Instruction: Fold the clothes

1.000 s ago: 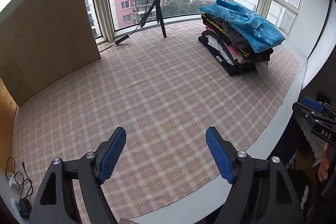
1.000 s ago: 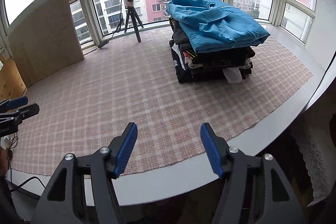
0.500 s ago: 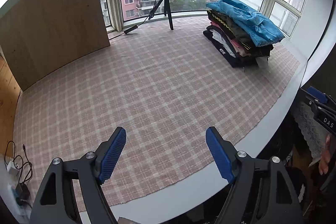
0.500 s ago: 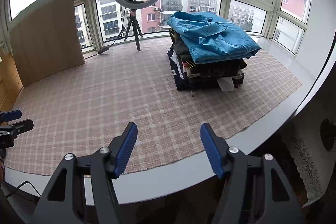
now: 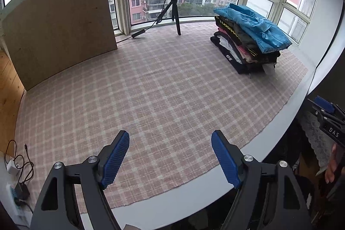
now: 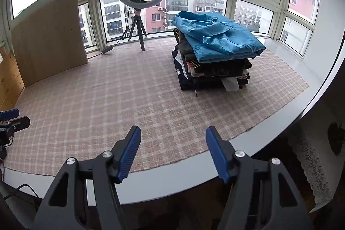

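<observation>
Where a pink-and-cream checked woven cloth [image 5: 163,87] covers a white table [image 5: 194,195], the surface lies bare apart from a stack of folded clothes [image 6: 215,61] at its far right side, topped by a blue denim-like garment [image 6: 217,38]. Behind it, a curved bay of windows [image 6: 194,10] looks onto apartment blocks. A white ring light on a small black tripod [image 6: 140,12] stands at the far edge of the cloth, and a plain brown board [image 5: 62,23] leans upright at the far left.

The lower garments in the stack show only as edges, dark, pink and white, and cannot be told apart. A charger and tangled cables [image 5: 19,176] sit at the left margin, partly cut off.

The left gripper [image 5: 170,156] hovers over the near edge of the cloth, jaws spread wide with nothing between its blue ribbed pads [image 5: 115,160]. The right gripper [image 6: 172,154] hangs likewise, parted and empty, well apart from the stack.
</observation>
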`<state>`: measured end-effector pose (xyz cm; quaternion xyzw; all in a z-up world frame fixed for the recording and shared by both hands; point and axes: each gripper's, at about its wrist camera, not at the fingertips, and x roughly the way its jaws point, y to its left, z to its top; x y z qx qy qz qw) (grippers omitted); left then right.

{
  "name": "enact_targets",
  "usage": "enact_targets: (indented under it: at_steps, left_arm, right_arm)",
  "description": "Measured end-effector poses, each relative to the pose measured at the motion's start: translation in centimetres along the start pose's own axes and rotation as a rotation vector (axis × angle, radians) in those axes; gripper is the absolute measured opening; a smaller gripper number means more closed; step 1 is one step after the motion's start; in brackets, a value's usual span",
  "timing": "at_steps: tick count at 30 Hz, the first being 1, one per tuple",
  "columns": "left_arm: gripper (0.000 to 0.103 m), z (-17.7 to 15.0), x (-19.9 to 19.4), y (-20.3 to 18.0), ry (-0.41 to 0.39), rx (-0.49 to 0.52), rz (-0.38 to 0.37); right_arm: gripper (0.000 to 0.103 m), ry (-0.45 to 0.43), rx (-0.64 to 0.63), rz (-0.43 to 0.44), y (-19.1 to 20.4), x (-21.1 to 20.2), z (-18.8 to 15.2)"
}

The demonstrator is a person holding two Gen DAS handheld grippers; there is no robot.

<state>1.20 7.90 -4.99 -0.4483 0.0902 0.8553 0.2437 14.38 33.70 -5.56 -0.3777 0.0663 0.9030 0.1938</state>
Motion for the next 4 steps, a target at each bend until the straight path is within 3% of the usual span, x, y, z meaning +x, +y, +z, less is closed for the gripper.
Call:
enact_targets:
  at_steps: [4]
  left_arm:
    - [0.077, 0.01, -0.18, -0.06, -0.007, 0.002, 0.006]
  right_arm:
    - [0.062, 0.005, -0.005, -0.008, 0.02, -0.05, -0.16]
